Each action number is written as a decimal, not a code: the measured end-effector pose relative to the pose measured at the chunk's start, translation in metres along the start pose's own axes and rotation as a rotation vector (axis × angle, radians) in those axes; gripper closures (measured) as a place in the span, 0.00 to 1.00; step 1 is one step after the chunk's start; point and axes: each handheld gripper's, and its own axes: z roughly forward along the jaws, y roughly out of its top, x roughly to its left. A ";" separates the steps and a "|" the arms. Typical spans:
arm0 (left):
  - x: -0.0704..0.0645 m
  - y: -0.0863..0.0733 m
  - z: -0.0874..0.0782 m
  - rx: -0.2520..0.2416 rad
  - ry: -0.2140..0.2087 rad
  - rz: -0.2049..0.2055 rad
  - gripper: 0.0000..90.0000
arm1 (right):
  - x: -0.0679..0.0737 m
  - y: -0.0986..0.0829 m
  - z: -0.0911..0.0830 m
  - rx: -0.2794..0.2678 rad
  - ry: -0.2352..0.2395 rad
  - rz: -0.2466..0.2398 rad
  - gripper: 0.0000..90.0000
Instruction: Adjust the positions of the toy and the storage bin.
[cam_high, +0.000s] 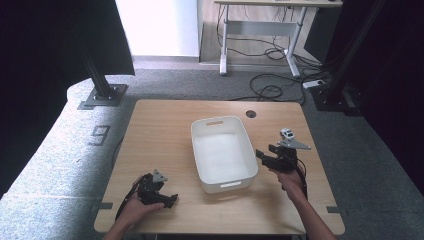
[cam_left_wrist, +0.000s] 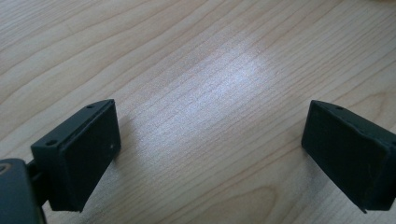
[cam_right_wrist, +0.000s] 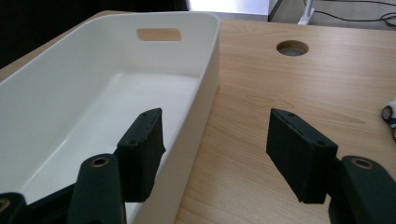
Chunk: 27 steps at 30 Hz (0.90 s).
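White bin (cam_high: 223, 152), long axis toward desk's far edge; right claw (cam_high: 263, 156), wide, beside its right wall; left claw (cam_high: 170, 200), wide, farther off.

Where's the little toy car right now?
In the high view, the toy car sits on the table right of the white bin, just beyond the right gripper.

Your light wooden tabletop (cam_high: 160, 125) stands on grey carpet (cam_high: 200, 85), flanked by black curtains (cam_high: 45, 50); beyond, a white-legged desk (cam_high: 260, 35) stands over tangled cables (cam_high: 272, 90) near a bright wall (cam_high: 160, 25).
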 end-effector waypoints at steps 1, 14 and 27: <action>0.000 0.000 0.000 -0.001 0.000 0.000 0.05 | -0.005 -0.001 0.000 0.005 -0.010 0.003 0.40; 0.000 0.000 0.000 -0.002 0.000 -0.001 0.05 | -0.029 -0.005 0.005 0.044 -0.078 -0.009 0.41; 0.000 0.001 0.002 -0.004 0.001 -0.002 0.04 | -0.049 -0.006 0.013 0.055 -0.119 -0.017 0.40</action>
